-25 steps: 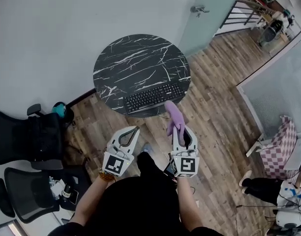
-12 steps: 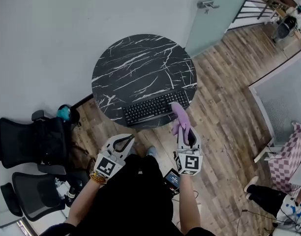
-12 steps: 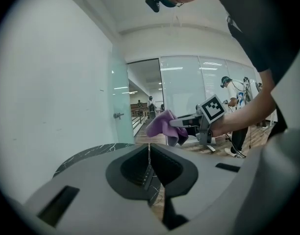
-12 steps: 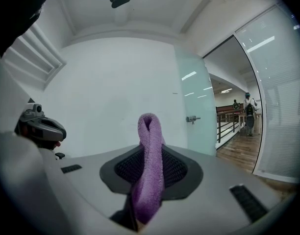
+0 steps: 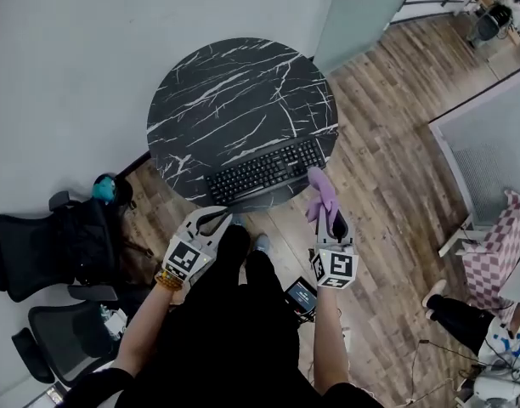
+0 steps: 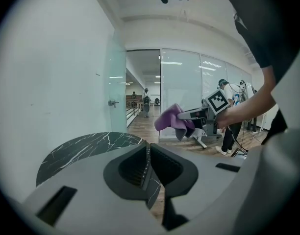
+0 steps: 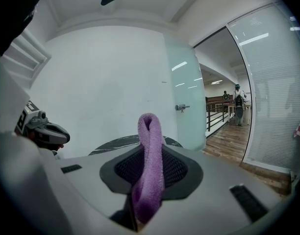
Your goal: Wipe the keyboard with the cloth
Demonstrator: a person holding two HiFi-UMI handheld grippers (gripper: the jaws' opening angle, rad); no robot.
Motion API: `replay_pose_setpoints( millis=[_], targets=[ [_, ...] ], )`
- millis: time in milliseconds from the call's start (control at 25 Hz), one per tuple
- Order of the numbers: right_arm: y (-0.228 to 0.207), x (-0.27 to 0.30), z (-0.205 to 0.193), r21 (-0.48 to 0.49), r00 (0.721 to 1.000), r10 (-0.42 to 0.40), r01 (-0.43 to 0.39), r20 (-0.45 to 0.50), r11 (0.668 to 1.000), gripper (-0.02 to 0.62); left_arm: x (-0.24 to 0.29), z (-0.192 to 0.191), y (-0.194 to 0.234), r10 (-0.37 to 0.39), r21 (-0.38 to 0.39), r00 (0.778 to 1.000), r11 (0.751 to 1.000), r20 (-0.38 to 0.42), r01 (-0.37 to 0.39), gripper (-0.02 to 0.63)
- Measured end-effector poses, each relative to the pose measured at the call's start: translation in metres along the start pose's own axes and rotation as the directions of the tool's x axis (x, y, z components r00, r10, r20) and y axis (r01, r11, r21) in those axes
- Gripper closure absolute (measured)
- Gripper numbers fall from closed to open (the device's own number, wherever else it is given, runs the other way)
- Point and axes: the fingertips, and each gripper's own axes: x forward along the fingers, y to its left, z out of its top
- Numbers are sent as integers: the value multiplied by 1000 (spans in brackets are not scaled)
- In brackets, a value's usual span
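A black keyboard [image 5: 264, 170] lies along the near edge of a round black marble table [image 5: 234, 92]. A purple cloth [image 5: 322, 195] sticks out of my right gripper [image 5: 330, 221], which is shut on it just off the keyboard's right end. In the right gripper view the cloth [image 7: 151, 155] stands folded between the jaws, with the table [image 7: 111, 144] beyond. My left gripper [image 5: 215, 220] is shut and empty, below the keyboard's left end. The left gripper view shows the closed pads [image 6: 146, 161], the table [image 6: 76, 153] and the cloth [image 6: 170, 121] held by the right gripper [image 6: 201, 117].
Black office chairs [image 5: 48, 245] stand at the left on the wooden floor, with a teal object [image 5: 103, 189] beside them. A small device [image 5: 301, 294] lies on the floor by my feet. A glass door [image 5: 362, 11] is behind the table; a pink checkered seat [image 5: 496, 238] is at the right.
Both grippers have come closer to the table's near edge and sunk lower. The cloth has stayed in the right gripper and is now level with the keyboard's right end.
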Motion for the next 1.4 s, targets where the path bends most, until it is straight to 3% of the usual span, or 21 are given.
replay_pose_setpoints(
  millis=[280,440,520,720,1080,1320,1400],
  targets=[
    [-6,43,0,-56,994,-29,23,-105,998,483,10,-45,49,-29,22,999,999,-41,30,582],
    [-15,66,-11,-103,981,-65,46,-184,994,477,12,-84,64,-103,3,992,995,-68,103,439],
    [-19,81,-16,-128,975,-75,49,-208,991,479,13,-109,74,-129,8,985,991,-113,131,409],
    [-42,118,-33,-160,951,-99,53,-294,986,477,18,-156,84,-155,69,955,982,-254,178,353],
    [-80,202,-78,-329,928,-121,-2,-352,944,480,38,-208,111,-81,76,921,990,-380,118,305],
    [-110,236,-94,-426,898,-184,-4,-400,905,483,48,-242,99,-134,80,860,977,-492,197,288],
    [-115,242,-102,-430,887,-179,-23,-425,902,483,51,-248,98,-140,79,850,975,-507,208,284]
  ],
)
